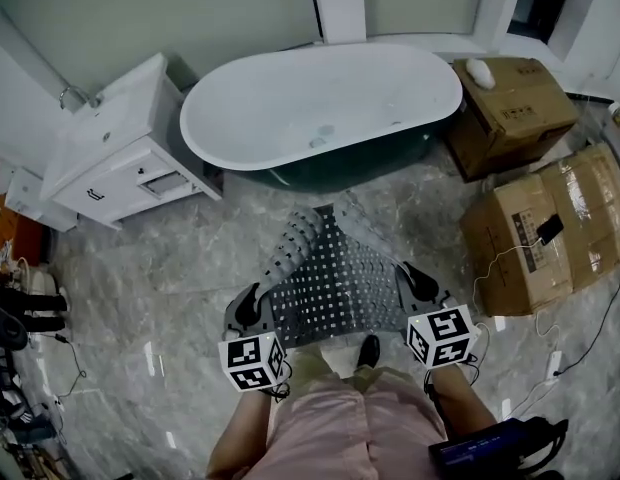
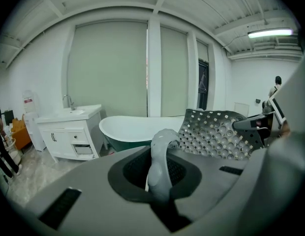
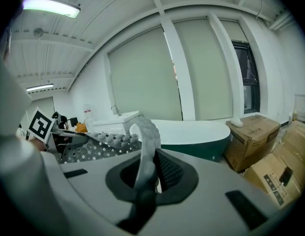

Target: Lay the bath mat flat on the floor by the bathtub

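**Mat held by its near corners, long axis pointing at the tub**

The left gripper [image 1: 248, 308] has its jaws pinched on the near-left corner of the perforated bath mat [image 1: 340, 273]. The right gripper [image 1: 418, 283] is likewise clamped on the near-right corner. Seen from the head view, the grippers sit at 7 and 5 o'clock of the mat, level with each other. The mat's long axis runs away toward 12 o'clock, where the bathtub [image 1: 320, 108] stands. Its far end droops toward the marble floor [image 1: 160, 268] just short of the tub, with the far-left part curled over. Lowering both corners evenly looks like the next need.
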A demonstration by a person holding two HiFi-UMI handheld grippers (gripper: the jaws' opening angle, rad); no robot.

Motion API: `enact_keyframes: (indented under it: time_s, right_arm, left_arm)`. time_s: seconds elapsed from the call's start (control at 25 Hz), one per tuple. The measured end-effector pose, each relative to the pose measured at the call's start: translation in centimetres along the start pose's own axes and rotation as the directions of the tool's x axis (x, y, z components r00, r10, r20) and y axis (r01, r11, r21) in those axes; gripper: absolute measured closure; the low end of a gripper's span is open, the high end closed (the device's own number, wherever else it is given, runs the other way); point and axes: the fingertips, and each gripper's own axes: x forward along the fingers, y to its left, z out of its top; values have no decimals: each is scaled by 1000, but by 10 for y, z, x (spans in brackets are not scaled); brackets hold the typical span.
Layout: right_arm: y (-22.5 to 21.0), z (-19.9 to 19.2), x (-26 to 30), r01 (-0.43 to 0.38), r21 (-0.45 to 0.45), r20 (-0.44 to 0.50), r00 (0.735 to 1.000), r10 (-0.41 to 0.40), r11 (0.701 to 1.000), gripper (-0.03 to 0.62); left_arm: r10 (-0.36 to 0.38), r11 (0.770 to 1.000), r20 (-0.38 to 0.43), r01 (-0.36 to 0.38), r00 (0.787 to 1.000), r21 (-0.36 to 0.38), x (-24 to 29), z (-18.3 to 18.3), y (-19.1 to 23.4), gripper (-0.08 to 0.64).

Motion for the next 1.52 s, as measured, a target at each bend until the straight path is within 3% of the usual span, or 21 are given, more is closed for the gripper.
enact_keyframes:
  time_s: [0.6, 0.96, 1.24, 1.52]
  right_arm:
    - [68, 27, 99, 24, 6, -43, 999, -24, 1000, 566]
    - [116, 48, 176, 47, 1, -38, 998, -47, 999, 566]
    - [132, 80, 196, 100, 31, 1, 995, -100, 994, 566]
    - [123, 84, 202, 120, 47, 17, 993, -121, 992, 566]
  left_arm:
    - [-2, 999, -23, 1, 1000, -48, 41, 6, 128, 522]
    - [-26, 998, 5, 26, 1000, -57, 79, 12, 216, 522]
    - [-67, 997, 30, 68, 997, -21, 94, 45, 253, 522]
    - [-95, 995, 45, 95, 994, 3, 113, 63, 250, 522]
